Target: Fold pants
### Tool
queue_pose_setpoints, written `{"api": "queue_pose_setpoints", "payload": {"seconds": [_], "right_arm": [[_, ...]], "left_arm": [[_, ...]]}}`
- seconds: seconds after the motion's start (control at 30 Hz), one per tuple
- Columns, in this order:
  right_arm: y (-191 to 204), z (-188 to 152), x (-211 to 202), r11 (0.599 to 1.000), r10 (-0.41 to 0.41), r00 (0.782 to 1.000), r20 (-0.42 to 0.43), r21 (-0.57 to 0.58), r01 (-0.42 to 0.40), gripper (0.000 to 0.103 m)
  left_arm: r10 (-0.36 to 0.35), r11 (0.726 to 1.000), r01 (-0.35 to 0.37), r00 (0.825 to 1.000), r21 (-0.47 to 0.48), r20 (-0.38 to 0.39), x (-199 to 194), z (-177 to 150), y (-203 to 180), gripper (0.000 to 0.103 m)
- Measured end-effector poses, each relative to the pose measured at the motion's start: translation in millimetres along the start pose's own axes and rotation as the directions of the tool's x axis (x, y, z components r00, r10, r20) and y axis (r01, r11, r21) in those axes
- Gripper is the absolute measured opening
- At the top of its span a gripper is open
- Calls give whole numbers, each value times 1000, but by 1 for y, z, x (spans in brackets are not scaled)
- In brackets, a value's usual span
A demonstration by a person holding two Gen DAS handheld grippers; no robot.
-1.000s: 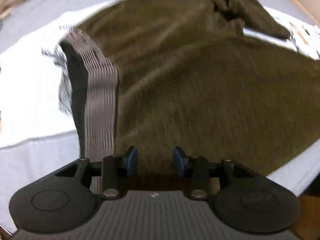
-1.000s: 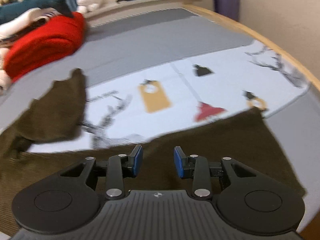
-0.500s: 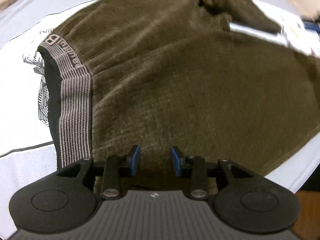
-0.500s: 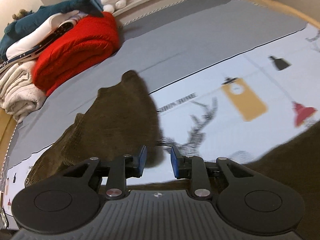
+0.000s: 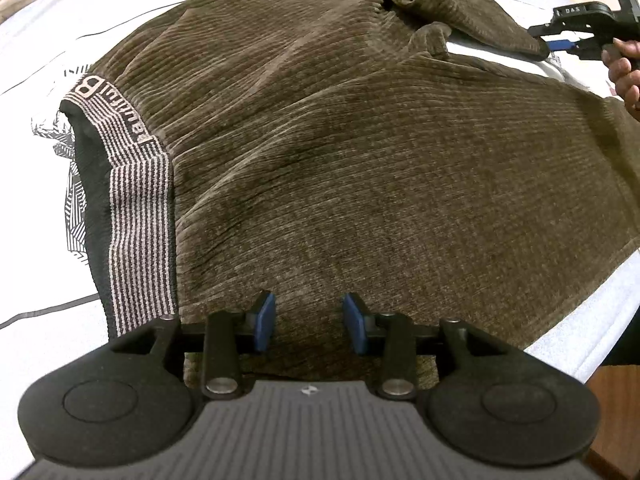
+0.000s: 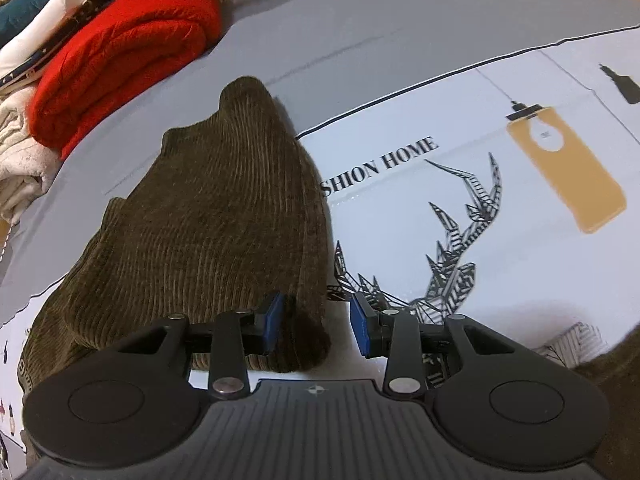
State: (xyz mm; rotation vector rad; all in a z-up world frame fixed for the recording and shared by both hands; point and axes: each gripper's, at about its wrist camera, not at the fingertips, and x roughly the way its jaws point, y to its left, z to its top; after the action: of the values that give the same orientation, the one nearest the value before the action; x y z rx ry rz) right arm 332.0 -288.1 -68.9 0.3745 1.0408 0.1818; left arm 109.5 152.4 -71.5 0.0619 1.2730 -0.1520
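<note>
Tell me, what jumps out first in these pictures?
The brown corduroy pants fill the left view, spread on a printed sheet, striped waistband at left. In the right view, a red blanket glows at top left. Open blue-tipped fingers straddle a pant leg's edge.

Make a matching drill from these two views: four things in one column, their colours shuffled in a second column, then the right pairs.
Things:
1. pants
2. folded blanket
3. waistband
4. lamp print

Colours:
A. red
B. orange-yellow
C. olive brown
D. grey with dark stripes

Pairs: 1-C, 2-A, 3-D, 4-B
</note>
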Motion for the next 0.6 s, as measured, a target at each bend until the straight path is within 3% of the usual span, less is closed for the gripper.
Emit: {"api": "queue_pose_setpoints", "payload": {"seconds": [0.17,0.33,0.4,0.43,0.5,0.53,0.57,0.6], "right_arm": [[12,8,-14,998,34,998,60,-53,-30,3],[27,12,-49,978,172,977,127,-139,-154,1],[38,9,-69,944,275,952,136,-227,-240,0],[44,7,-79,908,360,926,111,-270,-320,0],[53,-4,-95,802,529,849,17,-338,-493,0],[57,-11,-99,768,555,831,-32,-365,-527,0],[60,-17,-98,755,547,834,-79,-385,-531,0],[61,-25,-93,760,510,852,-120,-400,-512,0]], "left_arm": [[-6,1000,6,1000,5,-2,2,1,1,46],[-5,1000,5,1000,9,-1,2,1,-1,46],[-2,1000,2,1000,14,0,2,0,-2,46],[-2,1000,2,1000,16,0,2,0,-2,46],[-2,1000,2,1000,19,1,1,0,-2,46],[-3,1000,3,1000,19,0,1,0,-2,46],[-2,1000,2,1000,19,0,1,0,-2,46],[-3,1000,3,1000,17,1,1,0,-2,46]]}}
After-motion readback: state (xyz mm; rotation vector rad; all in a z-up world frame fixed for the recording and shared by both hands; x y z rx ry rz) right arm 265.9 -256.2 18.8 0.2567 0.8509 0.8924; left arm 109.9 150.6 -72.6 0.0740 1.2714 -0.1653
